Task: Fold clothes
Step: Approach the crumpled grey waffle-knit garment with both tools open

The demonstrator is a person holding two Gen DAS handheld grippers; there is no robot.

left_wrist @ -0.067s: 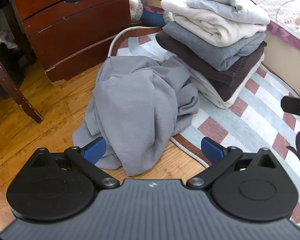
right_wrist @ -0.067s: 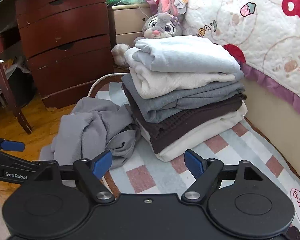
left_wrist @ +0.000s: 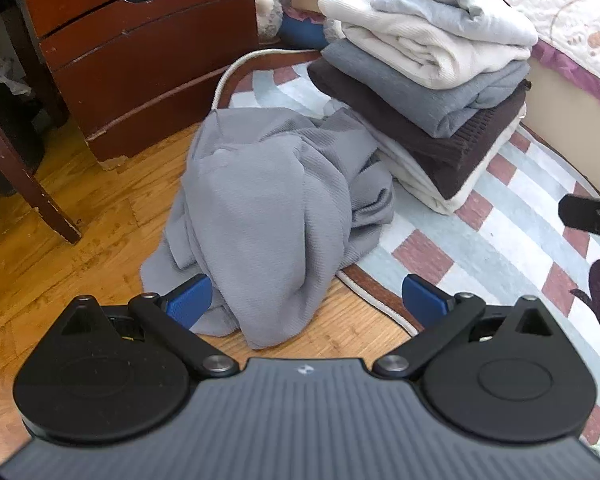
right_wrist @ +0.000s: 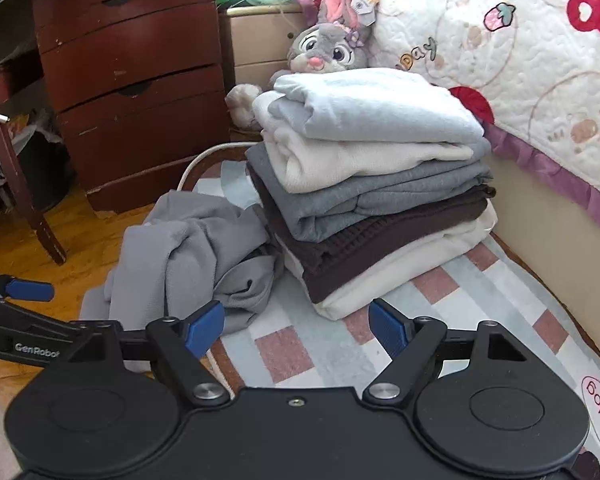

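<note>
Right wrist — stack (right_wrist: 372, 184) beside dresser (right_wrist: 140, 92)

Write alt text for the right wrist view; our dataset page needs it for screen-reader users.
An open right gripper points at a stack of folded clothes on a checked rug, with a crumpled grey garment to its left. Behind are a wooden dresser, a plush rabbit and a quilted bed.

Black left gripper (left_wrist: 306, 300) with blue pads (left_wrist: 190, 300), silver screws.
</note>
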